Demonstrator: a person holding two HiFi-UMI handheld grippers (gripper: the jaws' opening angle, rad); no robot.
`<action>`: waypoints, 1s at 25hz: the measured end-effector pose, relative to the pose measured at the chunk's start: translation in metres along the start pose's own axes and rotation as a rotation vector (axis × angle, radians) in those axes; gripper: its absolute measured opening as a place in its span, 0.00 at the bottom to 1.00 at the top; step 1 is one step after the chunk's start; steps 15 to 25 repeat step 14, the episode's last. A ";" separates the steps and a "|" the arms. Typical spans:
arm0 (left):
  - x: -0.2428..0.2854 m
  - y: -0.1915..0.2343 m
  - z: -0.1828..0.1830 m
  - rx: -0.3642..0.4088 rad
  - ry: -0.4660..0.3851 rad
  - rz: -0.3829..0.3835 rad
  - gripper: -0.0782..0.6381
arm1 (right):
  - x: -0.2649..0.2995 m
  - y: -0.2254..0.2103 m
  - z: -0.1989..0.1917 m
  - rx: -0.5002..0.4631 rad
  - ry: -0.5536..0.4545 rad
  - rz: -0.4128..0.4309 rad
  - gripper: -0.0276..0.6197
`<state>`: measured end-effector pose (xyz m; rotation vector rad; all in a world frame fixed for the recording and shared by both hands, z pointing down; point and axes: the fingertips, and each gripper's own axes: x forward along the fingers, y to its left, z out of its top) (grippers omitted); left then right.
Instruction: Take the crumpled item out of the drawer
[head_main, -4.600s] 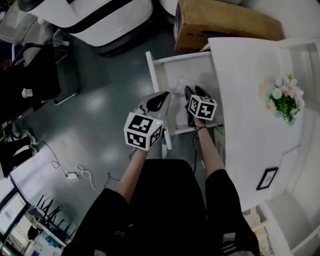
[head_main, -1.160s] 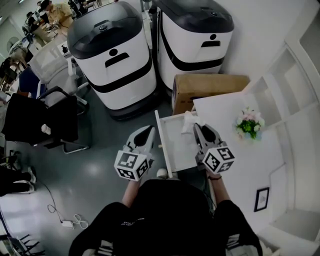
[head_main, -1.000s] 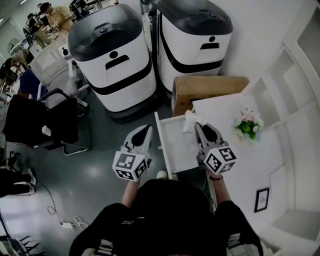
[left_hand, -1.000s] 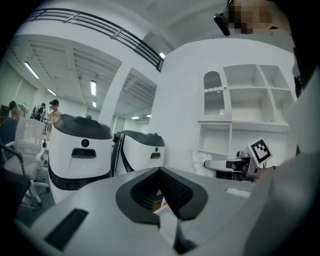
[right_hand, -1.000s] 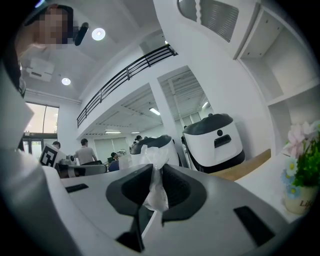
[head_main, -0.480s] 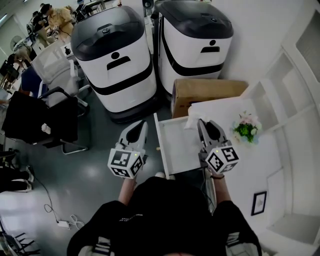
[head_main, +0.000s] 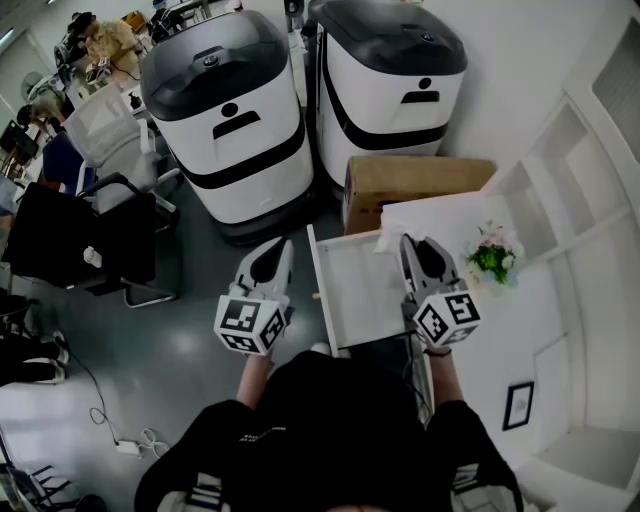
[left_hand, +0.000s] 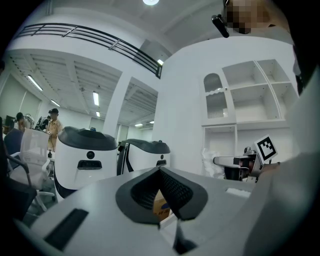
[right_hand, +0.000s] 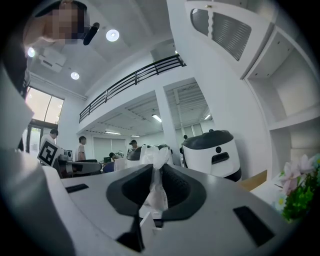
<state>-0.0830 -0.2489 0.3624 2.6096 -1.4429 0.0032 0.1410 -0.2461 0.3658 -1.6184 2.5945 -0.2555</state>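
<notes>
My right gripper (head_main: 409, 241) is shut on a crumpled white item (head_main: 388, 241), held up at the far end of the open white drawer (head_main: 352, 300), by the white table's corner. In the right gripper view the item (right_hand: 157, 156) is pinched between the dark pads and sticks out above the right gripper (right_hand: 156, 171). My left gripper (head_main: 279, 247) hangs over the floor left of the drawer, shut with nothing in it. Its tips meet in the left gripper view (left_hand: 160, 169), where the item (left_hand: 212, 161) shows at right.
Two white-and-black machines (head_main: 225, 110) (head_main: 392, 75) stand beyond the drawer, with a cardboard box (head_main: 412, 180) against them. The white table top (head_main: 485, 320) carries a flower pot (head_main: 492, 256) and a framed picture (head_main: 518, 405). A black chair (head_main: 90, 235) stands at left; shelves at right.
The right gripper has come up out of the drawer with the crumpled item and drifted a little right. The left gripper has shifted slightly left.
</notes>
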 end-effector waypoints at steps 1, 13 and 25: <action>0.000 0.000 0.000 0.000 0.001 0.000 0.10 | 0.000 -0.001 0.000 -0.004 0.001 -0.003 0.11; 0.002 -0.001 -0.003 0.003 0.008 -0.001 0.10 | -0.002 -0.005 0.000 -0.010 -0.009 -0.018 0.11; 0.002 -0.001 -0.004 0.003 0.009 0.000 0.10 | -0.002 -0.005 0.000 -0.011 -0.009 -0.019 0.11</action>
